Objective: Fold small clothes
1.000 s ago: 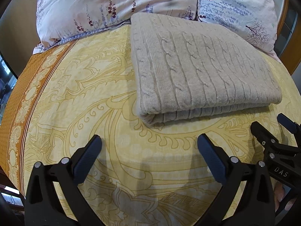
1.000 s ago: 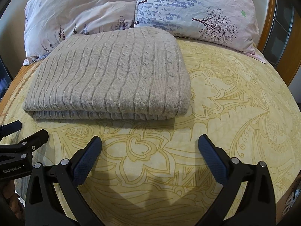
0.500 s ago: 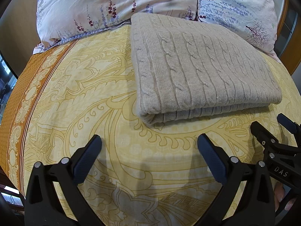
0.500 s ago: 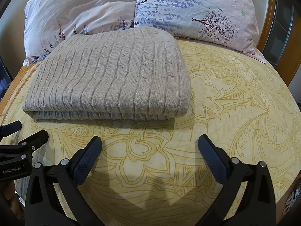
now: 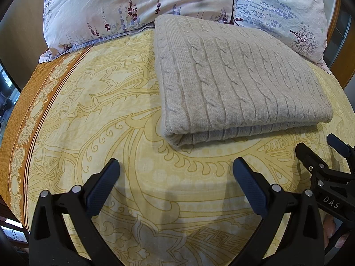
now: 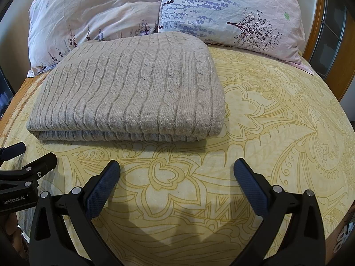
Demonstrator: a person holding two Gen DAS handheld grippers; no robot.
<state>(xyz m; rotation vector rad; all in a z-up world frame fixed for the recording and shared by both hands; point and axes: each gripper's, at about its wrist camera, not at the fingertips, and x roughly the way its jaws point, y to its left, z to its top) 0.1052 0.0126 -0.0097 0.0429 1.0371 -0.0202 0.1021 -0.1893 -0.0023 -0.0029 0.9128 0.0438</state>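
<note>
While both grippers hang wide open over the bed, the beige cable-knit garment lies folded into a thick rectangle on the yellow patterned bedspread, its far edge just beside two floral pillows at the headboard end. Neither gripper touches the knit — bare bedspread shows between the fingertips and the fabric in both views.

From the left gripper, the garment sits ahead and to the right, its near left corner closest. From the right gripper, it sits ahead and to the left, its near right corner closest. The two grippers thus flank the near edge, one towards each end; each appears at the edge of the other's view, low beside the bedspread.

Layered edges show along the near side, and that side runs left to right across the bed, parallel to the line between the two grippers. The cable ribs run away from the grippers towards the pillows.

Judging by the stacked layers, at least one fold is done. Any further fold likely calls for both grippers moving straight forward to their respective near corners — neither arm looks clearly nearer than the other.
</note>
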